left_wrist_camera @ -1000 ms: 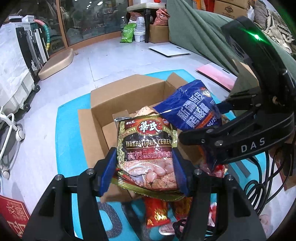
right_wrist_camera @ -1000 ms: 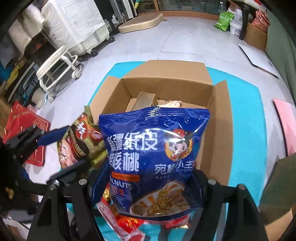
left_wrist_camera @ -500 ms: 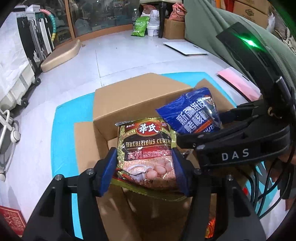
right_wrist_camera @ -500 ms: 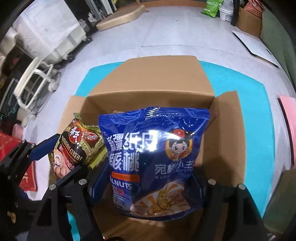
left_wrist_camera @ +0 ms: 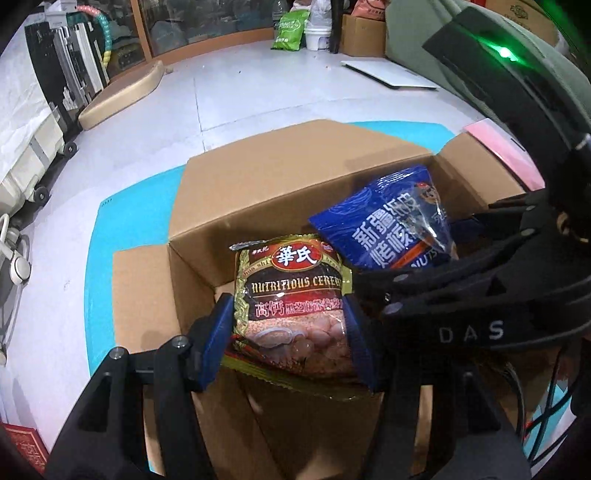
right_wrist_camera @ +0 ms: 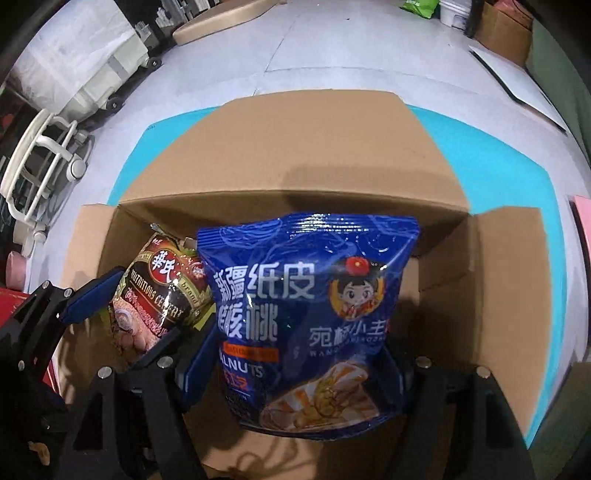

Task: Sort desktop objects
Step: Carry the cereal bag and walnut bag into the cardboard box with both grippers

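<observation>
Item count, both wrist views combined:

- Cardboard box (right_wrist_camera: 303,155): one, flaps open.
- Cereal bag (left_wrist_camera: 295,310): one, dark red and gold.
- Blue walnut bag (right_wrist_camera: 310,317): one.
- Grippers: two, left gripper (left_wrist_camera: 291,332) and right gripper (right_wrist_camera: 295,373).
- Teal mat (right_wrist_camera: 476,162): one, under the box.
- Green bag (left_wrist_camera: 290,29): one, on the far floor.
</observation>
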Tool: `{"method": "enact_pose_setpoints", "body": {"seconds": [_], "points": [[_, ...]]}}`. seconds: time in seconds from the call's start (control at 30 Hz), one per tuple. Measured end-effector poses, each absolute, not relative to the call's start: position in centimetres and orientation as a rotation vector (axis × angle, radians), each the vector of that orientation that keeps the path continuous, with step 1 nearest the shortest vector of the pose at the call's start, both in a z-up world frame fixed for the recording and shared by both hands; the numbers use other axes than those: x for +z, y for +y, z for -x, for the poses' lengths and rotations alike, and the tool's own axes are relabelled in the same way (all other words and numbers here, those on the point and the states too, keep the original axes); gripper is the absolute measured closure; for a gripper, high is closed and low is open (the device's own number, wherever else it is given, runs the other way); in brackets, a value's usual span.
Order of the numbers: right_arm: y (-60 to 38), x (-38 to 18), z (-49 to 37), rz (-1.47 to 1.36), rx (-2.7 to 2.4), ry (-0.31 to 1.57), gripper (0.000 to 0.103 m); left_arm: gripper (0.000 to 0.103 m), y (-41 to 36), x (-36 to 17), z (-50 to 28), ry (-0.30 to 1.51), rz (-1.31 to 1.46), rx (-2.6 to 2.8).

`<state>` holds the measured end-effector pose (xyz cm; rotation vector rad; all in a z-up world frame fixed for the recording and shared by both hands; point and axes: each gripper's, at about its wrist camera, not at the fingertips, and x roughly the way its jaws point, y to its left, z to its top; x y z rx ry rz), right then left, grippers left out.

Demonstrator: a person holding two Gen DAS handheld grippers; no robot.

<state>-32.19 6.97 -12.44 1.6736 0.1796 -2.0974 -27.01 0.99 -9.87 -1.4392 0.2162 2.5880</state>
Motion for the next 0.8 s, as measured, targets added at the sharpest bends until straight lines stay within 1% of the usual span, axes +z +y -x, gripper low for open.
{"method": "enact_pose_setpoints", "body": {"seconds": [0.17,0.33,0.4,0.43,0.5,0.6,0.63,0.67,0.7,0.77,0.8], "points": [[7.1,-13.3,32.9,-1.702,-2.102,0.146,0.025,0.046,0.7,-10.4,27.7,0.185,1.474,2.583],[6.6,-13.5,33.2,-1.714,-2.113,0.177,0.022,0.043,1.1,-10.6,28.0,0.210,1.516,2.586],[6.6,-13.4,33.2,-1.705,-2.117,0.193,0.021,0.039,1.3,-10.7,28.2,0.208,1.541,2.578],[6.6,-13.3,33.2,-1.698,-2.120,0.196,0.021,0.034,1.4,-10.8,28.3,0.209,1.552,2.574],[6.8,-13.0,33.0,-1.675,-2.134,0.194,0.021,0.028,1.4,-10.7,28.4,0.210,1.560,2.575],[7.0,-12.6,32.8,-1.655,-2.140,0.183,0.020,0.024,1.8,-10.5,28.1,0.263,1.549,2.577],[6.9,-12.6,32.7,-1.657,-2.141,0.197,0.020,0.018,2.0,-10.5,28.0,0.279,1.550,2.575],[6.8,-12.5,32.6,-1.656,-2.149,0.227,0.019,0.009,2.0,-10.3,28.1,0.297,1.547,2.589],[6.8,-12.2,32.5,-1.647,-2.163,0.244,0.017,0.008,1.9,-10.1,27.9,0.284,1.542,2.590],[7.0,-11.6,32.3,-1.610,-2.200,0.274,0.010,0.004,1.5,-9.6,27.8,0.233,1.534,2.594],[7.3,-11.3,32.2,-1.589,-2.224,0.286,0.004,0.003,1.3,-9.2,27.8,0.209,1.529,2.598]]}}
